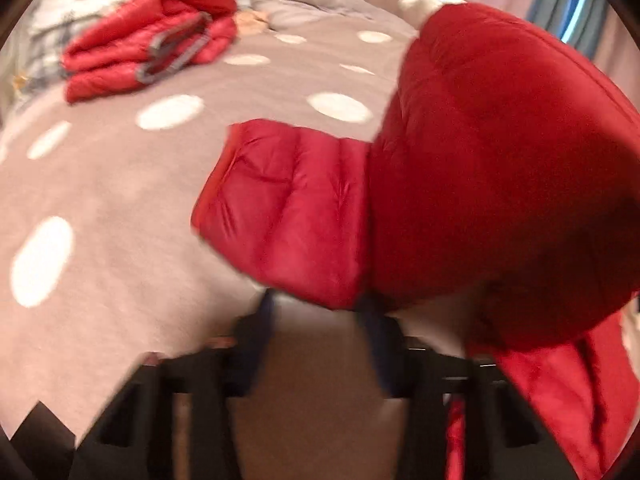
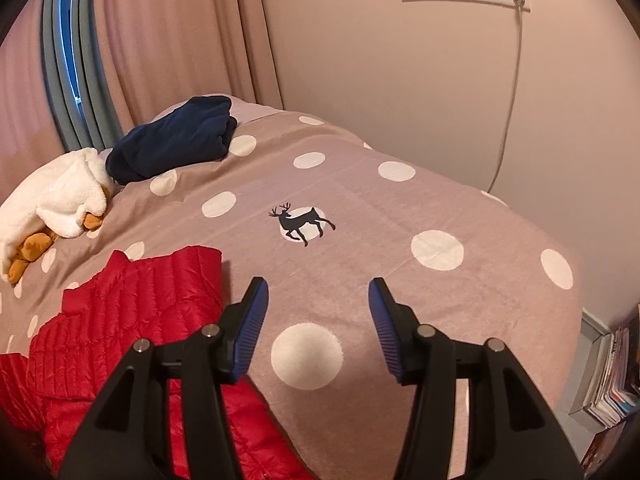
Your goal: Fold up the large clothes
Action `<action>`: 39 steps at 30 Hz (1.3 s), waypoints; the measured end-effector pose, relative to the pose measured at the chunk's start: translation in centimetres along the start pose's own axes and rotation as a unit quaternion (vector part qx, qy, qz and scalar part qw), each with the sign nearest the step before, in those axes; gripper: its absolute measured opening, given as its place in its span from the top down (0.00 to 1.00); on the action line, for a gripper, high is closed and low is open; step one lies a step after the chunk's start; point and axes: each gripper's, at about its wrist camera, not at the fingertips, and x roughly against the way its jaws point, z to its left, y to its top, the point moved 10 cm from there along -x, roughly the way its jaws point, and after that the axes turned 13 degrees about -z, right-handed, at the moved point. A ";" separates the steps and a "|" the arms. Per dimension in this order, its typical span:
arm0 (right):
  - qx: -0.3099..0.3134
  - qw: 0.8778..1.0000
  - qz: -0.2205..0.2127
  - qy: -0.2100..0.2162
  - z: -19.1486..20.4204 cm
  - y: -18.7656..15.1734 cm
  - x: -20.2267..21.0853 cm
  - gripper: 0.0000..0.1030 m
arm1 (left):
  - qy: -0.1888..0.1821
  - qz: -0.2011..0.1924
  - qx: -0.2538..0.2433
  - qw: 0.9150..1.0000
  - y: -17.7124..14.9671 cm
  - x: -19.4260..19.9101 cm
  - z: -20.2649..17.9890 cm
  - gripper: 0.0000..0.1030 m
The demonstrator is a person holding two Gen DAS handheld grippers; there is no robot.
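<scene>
On the spotted bedspread (image 2: 400, 216): red down jacket (image 2: 132, 320), left of the right gripper (image 2: 316, 284), jaws spread, empty. Left gripper (image 1: 316, 300) pinches its sleeve (image 1: 288, 216).

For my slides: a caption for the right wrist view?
Open right gripper over the polka-dot bedspread, beside the red down jacket.

Right gripper (image 2: 316, 292) hangs over the dotted bedspread (image 2: 400, 216), blue pads (image 2: 250, 332) apart, nothing between them. Red puffer jacket (image 2: 132, 312) sprawls lower left; navy garment (image 2: 176, 138) and white plush (image 2: 60, 196) sit upper left.
</scene>
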 end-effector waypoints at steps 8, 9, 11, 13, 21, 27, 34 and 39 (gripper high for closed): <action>-0.004 1.000 0.012 0.000 -0.3 -0.5 -0.3 0.49 | 0.027 -0.102 -0.010 0.994 3.8 2.2 -0.3 0.97; -0.002 1.000 0.011 0.000 -0.3 -0.5 -0.3 0.49 | 0.033 -0.133 -0.026 0.990 4.6 3.4 0.3 0.97; 0.000 1.000 0.010 -0.003 -0.5 -0.4 -0.5 0.49 | 0.042 -0.193 -0.063 0.978 6.6 5.3 -1.5 0.97; -0.005 1.000 0.011 -0.002 -0.8 -0.4 -0.6 0.49 | 0.029 -0.205 -0.081 0.975 7.4 6.6 -2.4 0.97; -0.030 0.999 0.030 -0.002 -2.2 -1.1 -1.7 0.49 | -0.047 -0.156 -0.014 0.987 6.7 5.4 -3.0 0.97; -0.039 0.999 0.034 -0.009 -2.9 -1.2 -2.0 0.49 | -0.120 -0.049 0.095 0.987 5.1 3.1 -0.1 0.88; -0.032 0.999 0.038 -0.013 -2.9 -1.3 -2.3 0.48 | -0.108 -0.005 0.151 0.982 4.0 2.2 2.6 0.54; -0.024 0.999 0.040 -0.012 -2.7 -1.4 -2.4 0.47 | -0.137 0.023 0.254 0.957 3.6 2.0 4.5 0.35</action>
